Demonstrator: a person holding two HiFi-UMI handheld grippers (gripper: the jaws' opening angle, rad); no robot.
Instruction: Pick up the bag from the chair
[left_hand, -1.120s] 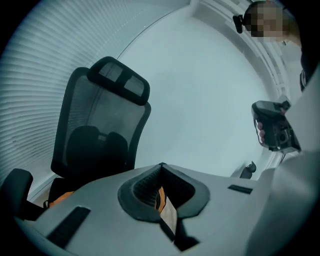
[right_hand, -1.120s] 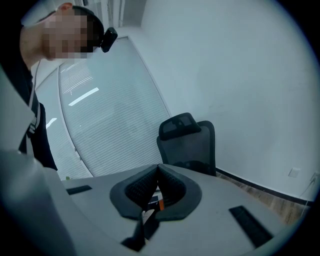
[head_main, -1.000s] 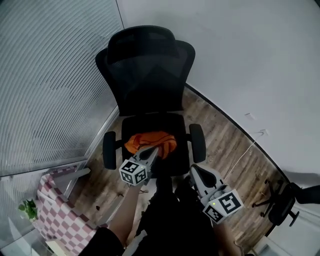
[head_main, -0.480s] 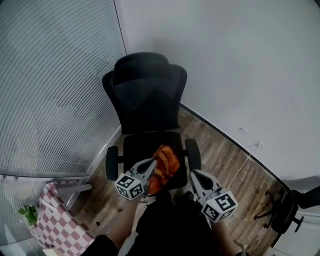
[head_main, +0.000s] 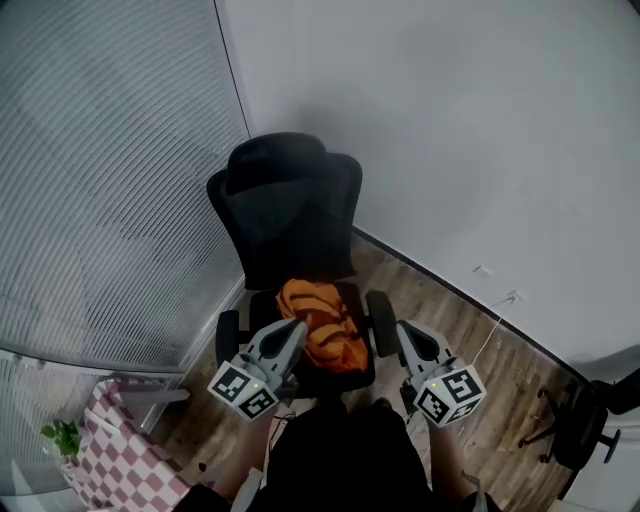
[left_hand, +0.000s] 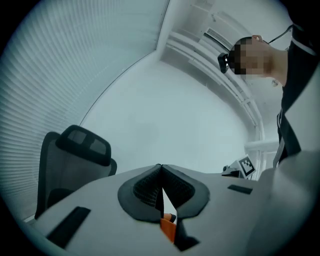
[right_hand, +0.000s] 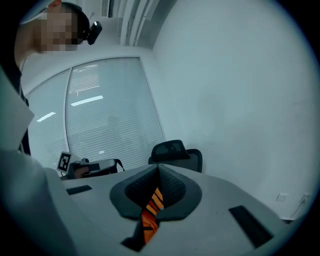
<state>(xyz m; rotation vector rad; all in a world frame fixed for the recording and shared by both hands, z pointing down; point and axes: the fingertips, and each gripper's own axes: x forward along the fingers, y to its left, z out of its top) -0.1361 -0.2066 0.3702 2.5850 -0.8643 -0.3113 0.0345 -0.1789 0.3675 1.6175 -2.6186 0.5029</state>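
- The orange bag (head_main: 322, 325) hangs between the two claws, in front of the backrest and over the seat of the black office chair (head_main: 290, 205). From above I cannot tell whether its bottom touches the seat.
- The left claw (left_hand: 160, 167) is closed tight, with a scrap of the bag's orange fabric pinched low between its jaws.
- The right claw (right_hand: 159, 170) is closed too, clamped on an orange strap (right_hand: 150, 212) with dark stripes that runs down between its jaws.
- Both claws point roughly level toward the chair, one on either side of the bag.
- The chair stands in a corner on a wooden floor (head_main: 465, 330), with window blinds (head_main: 110, 170) on one side and a white wall (head_main: 480, 130) on the other.
- A checked cloth (head_main: 110, 462) and a small green plant (head_main: 62, 437) sit low on the left.
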